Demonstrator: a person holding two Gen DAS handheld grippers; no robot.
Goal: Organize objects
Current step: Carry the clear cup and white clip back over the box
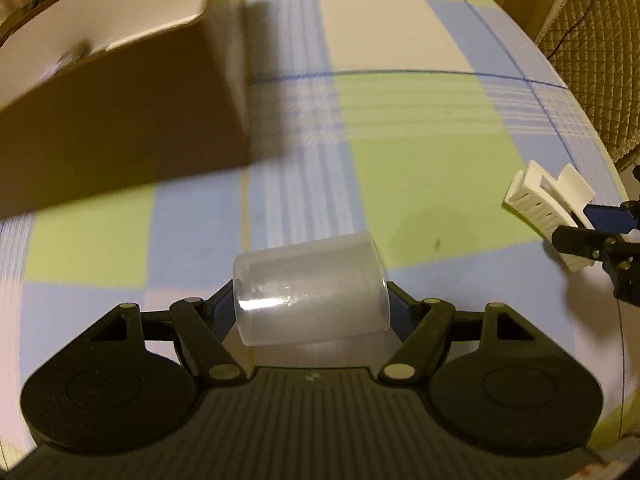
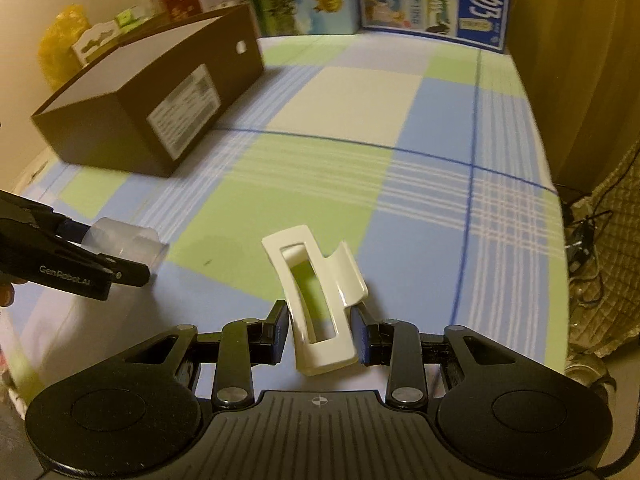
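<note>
Left gripper (image 1: 310, 300) clamps a translucent frosted plastic cup (image 1: 310, 288), cylinder on its side, above the checked cloth (image 1: 420, 184). Right gripper (image 2: 320, 336) grips a glossy white hair claw clip (image 2: 320, 300), rectangular, slotted, toothed. Dark brown cardboard box (image 2: 148, 116), white inside, sits far left on the cloth.

The room light is warm, yellowish and a bit dim. In the left view the box (image 1: 120, 120) at upper left is smeared with blur, and a dark shadow lies beside it on the cloth (image 1: 400, 140). A bright glint sits on the cup (image 1: 308, 292). Both views bend round at the edges, with black corners.
</note>
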